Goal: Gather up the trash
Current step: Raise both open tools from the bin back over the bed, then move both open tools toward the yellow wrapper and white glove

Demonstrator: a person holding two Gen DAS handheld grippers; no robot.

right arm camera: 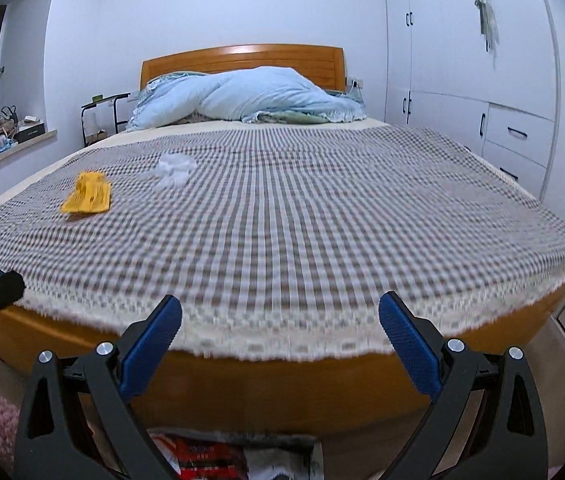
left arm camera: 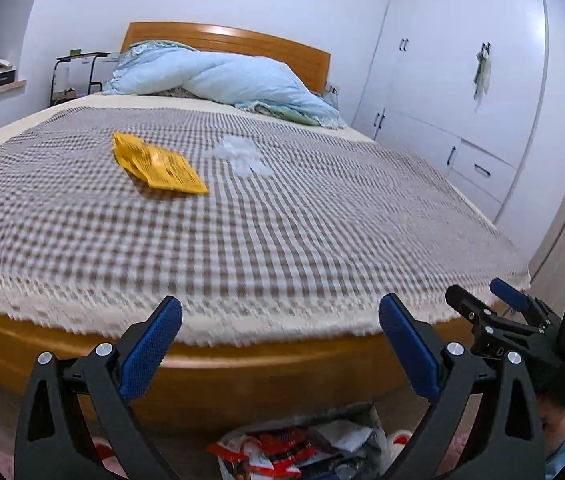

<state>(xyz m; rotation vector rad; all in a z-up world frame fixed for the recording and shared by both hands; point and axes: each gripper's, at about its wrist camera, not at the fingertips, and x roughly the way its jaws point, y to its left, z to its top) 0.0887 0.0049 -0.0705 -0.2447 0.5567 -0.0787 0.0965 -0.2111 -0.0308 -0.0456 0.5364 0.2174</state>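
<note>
Left wrist view: the left gripper (left arm camera: 280,344) was spread wide, holding nothing, above a clear plastic trash bag (left arm camera: 302,452) stuffed with red-and-white wrappers. A flat yellow wrapper (left arm camera: 158,164) and crumpled white tissue (left arm camera: 242,154) lay near each other on the checked bedspread (left arm camera: 282,220).

Right wrist view: the right gripper (right arm camera: 280,344) was also wide open and empty, with the bag (right arm camera: 218,458) below.

A packet (left arm camera: 158,166) is seen lying on the bed (left arm camera: 282,240), with a crumpled tissue (left arm camera: 240,154) just beside it to the right and slightly further back. Behind both, a heaped duvet (left arm camera: 222,78) is piled against the headboard (left arm camera: 306,58). On the floor before the bed's foot, a bag of wrappers (left arm camera: 294,452) is set, and a wardrobe (left arm camera: 462,80) is found along the bed's right side.
</note>
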